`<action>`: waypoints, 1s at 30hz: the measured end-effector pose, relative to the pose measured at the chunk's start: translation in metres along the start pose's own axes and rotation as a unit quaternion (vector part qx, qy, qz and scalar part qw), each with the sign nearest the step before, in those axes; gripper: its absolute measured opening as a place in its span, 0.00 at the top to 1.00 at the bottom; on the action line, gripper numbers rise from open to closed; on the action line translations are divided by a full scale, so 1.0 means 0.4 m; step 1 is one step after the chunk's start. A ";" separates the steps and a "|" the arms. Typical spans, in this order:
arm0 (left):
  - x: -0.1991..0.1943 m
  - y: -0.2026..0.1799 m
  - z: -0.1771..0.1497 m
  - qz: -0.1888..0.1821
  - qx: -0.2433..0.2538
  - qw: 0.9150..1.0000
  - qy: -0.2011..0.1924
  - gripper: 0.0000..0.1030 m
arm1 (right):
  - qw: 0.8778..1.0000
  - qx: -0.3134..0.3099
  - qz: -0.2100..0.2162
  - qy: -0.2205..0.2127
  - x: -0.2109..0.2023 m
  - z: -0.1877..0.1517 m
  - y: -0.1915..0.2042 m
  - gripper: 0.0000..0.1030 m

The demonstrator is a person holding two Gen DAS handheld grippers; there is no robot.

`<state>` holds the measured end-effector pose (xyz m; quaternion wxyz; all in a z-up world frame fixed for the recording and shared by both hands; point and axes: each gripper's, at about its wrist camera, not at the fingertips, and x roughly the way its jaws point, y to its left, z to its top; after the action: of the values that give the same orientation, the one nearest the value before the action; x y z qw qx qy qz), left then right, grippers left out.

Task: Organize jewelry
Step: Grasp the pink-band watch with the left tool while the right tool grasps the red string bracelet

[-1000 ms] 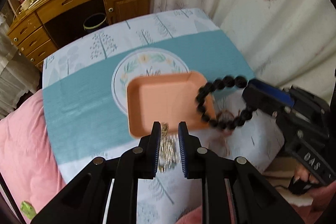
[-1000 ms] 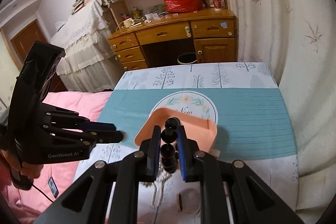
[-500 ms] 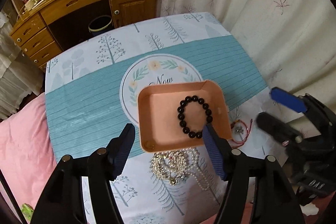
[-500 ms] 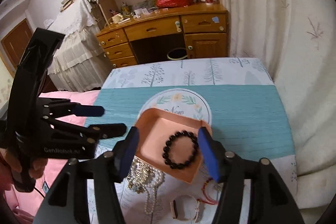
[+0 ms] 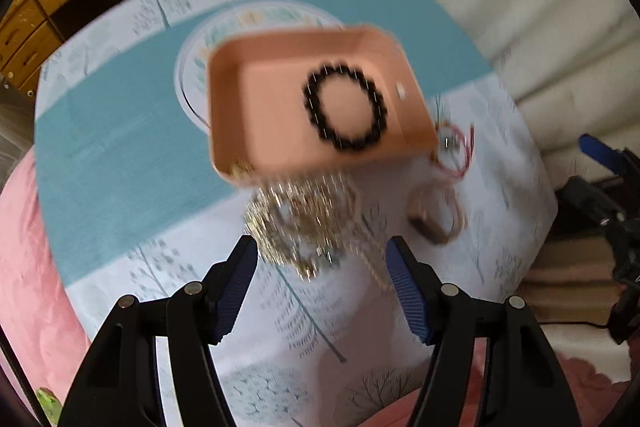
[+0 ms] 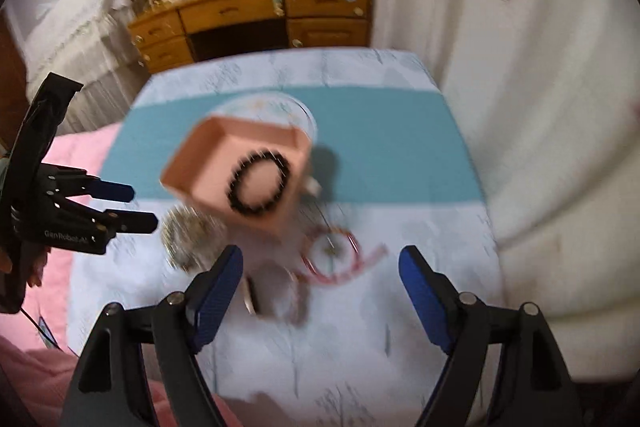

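Observation:
A black bead bracelet [image 5: 345, 107] lies in the peach tray [image 5: 264, 115] on the table; both also show in the right wrist view, the bracelet [image 6: 258, 187] and the tray [image 6: 208, 163]. A heap of gold and pearl chains [image 5: 304, 223] lies in front of the tray, just ahead of my open, empty left gripper [image 5: 322, 281]. A red cord bracelet [image 6: 332, 259] and a small watch-like band [image 6: 276, 291] lie ahead of my open, empty right gripper [image 6: 320, 287]. Both views are motion-blurred.
The table has a teal and white tree-print cloth [image 5: 120, 131]. A pink bed [image 5: 24, 267] is at the left, white curtains [image 6: 520, 67] at the right, a wooden desk [image 6: 260, 15] beyond the table.
The right gripper let the black bracelet go into the tray and opened wide. Both grippers have dropped closer to the jewelry in front of the tray.

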<state>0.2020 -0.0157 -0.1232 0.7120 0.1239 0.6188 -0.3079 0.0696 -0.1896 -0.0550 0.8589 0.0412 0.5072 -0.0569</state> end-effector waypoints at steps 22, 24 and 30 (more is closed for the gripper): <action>0.080 -0.120 -0.063 0.014 -0.191 0.980 0.052 0.20 | 0.976 -0.174 0.078 0.102 0.170 -0.061 -0.023 0.22; 0.085 -0.128 -0.059 0.014 -0.211 0.976 0.048 0.20 | 0.968 -0.210 0.085 0.110 0.200 -0.058 -0.021 0.22; 0.138 -0.158 -0.047 0.006 -0.278 0.960 0.045 0.26 | 0.942 -0.293 0.112 0.119 0.253 -0.046 -0.043 0.22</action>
<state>0.1519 -0.0701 -0.1669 0.6919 -0.0613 0.7103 -0.1138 0.0997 -0.2098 -0.1526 0.7670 -0.1494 0.5924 0.1958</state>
